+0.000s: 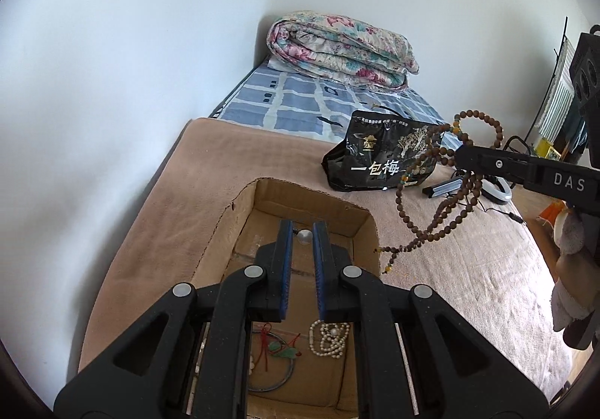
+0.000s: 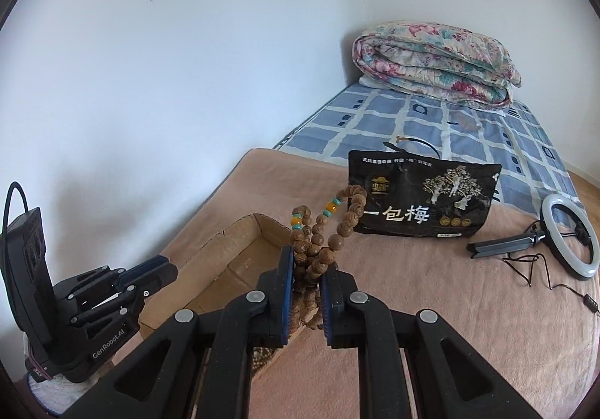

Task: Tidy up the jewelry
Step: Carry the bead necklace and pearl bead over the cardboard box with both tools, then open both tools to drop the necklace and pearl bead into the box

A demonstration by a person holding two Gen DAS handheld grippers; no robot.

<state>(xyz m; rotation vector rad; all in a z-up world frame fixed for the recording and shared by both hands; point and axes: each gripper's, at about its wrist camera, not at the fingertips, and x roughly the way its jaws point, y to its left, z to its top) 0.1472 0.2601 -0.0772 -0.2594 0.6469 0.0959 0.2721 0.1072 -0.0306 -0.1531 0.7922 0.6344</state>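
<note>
I note a long strand of brown wooden beads [image 2: 330, 231] with turquoise and amber spacers, bunched between my right gripper's [image 2: 306, 271] pads and hanging in loops beside the open cardboard box [image 1: 352, 216]. On the box floor lie a heaped pearl necklace [image 1: 330, 338], a thin bangle with red cord [image 1: 272, 359], and a small silver bead piece [image 1: 303, 236].

The beads [image 2: 339, 231] are brown wood, with some turquoise and amber ones. The box [image 1: 339, 209] is plain brown cardboard – it sits on a beige blanket [image 2: 468, 306]. The sheet [image 2: 431, 126] has blue-white checks, the folded quilt [image 2: 435, 62] pink-teal flowers, the bag [image 2: 423, 199] black with gold print.
</note>
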